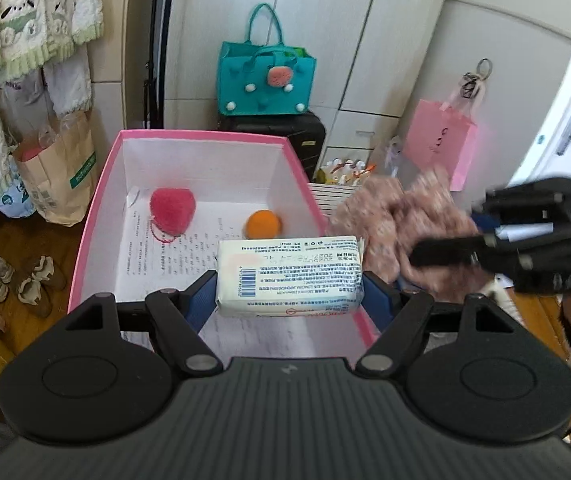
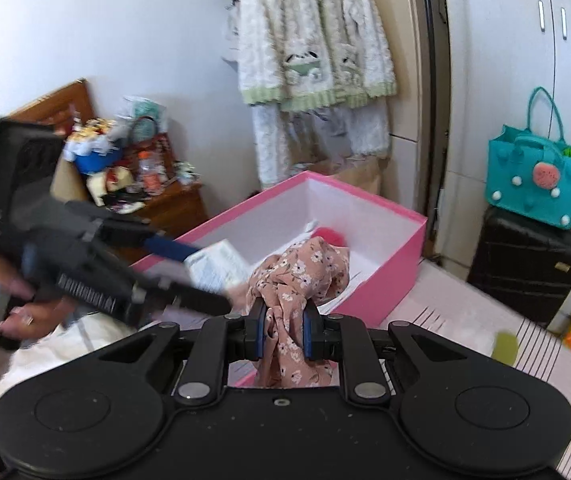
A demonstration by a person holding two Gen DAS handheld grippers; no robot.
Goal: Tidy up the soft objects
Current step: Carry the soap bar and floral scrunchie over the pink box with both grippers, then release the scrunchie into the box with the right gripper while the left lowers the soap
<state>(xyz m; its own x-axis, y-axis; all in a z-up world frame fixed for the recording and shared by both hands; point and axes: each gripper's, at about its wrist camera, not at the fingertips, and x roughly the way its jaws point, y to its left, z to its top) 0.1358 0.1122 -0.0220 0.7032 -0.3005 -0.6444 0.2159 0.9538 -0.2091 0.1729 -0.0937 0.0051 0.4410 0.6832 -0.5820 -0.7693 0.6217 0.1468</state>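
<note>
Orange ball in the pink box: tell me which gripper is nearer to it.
Left. The left gripper holds the tissue pack over the pink box, just short of the orange ball; the right gripper grips the floral cloth off to the box's side.

Pink box [image 2: 381, 240] sits on the bed [image 2: 465, 312] (striped cover)

left tool [image 1: 290, 294]: tissue pack [image 1: 290, 276] between fingers, over box [image 1: 97, 216] | ball [image 1: 263, 224], heart [image 1: 172, 210] ahead in box | cloth [image 1: 397, 224] right
</note>
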